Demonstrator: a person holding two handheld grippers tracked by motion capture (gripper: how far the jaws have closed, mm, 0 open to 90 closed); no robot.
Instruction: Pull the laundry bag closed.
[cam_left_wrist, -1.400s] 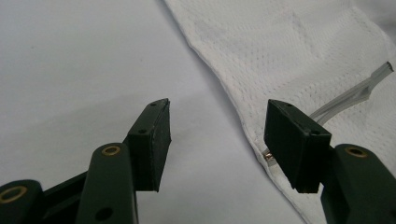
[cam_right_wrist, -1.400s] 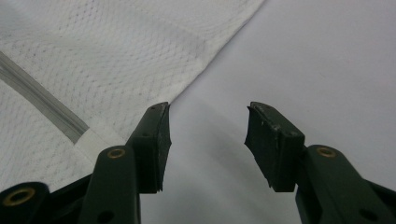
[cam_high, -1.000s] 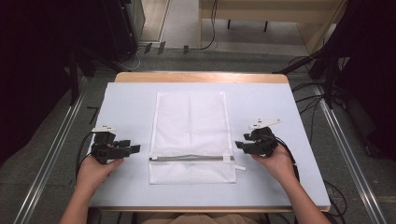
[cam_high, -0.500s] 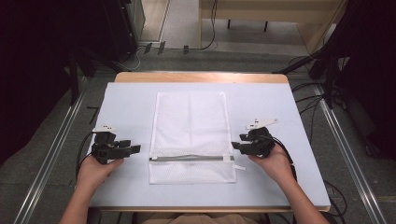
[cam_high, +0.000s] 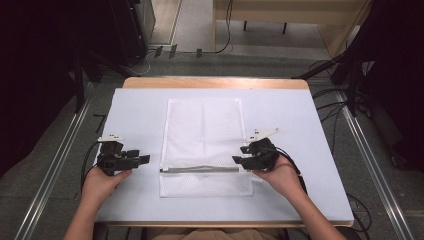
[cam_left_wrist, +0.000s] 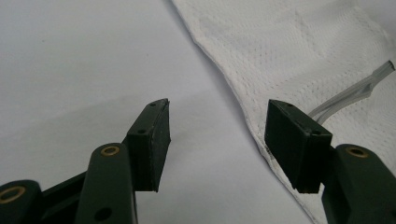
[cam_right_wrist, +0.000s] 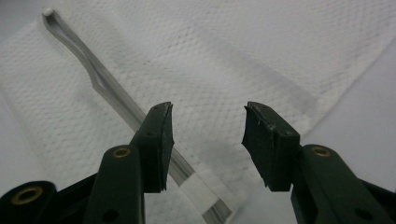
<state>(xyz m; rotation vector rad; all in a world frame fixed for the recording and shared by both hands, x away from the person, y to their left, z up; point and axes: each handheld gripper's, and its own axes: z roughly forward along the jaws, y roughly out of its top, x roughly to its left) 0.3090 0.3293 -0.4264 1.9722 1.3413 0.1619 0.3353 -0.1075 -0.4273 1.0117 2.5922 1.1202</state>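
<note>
Fingers of the right gripper (cam_right_wrist: 205, 140) stand apart, having just been closing, nothing pinched, over the grey zipper (cam_right_wrist: 116, 98) end of the flat white mesh laundry bag (cam_high: 204, 142) on the pale blue table (cam_high: 310, 130); left gripper (cam_left_wrist: 217, 137) is spread beside the bag's edge, seemingly just clear of it.

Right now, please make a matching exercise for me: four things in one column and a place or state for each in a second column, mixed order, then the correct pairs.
Things:
1. mesh bag
2. zipper
3. left tongs
4. right tongs

Places or states:
A. open, over the bag's edge at the zipper's end
B. flat in the middle of the table
C. open, over the table beside the bag's other edge
D. runs across the bag near the person's side

Pairs: 1-B, 2-D, 3-C, 4-A
</note>
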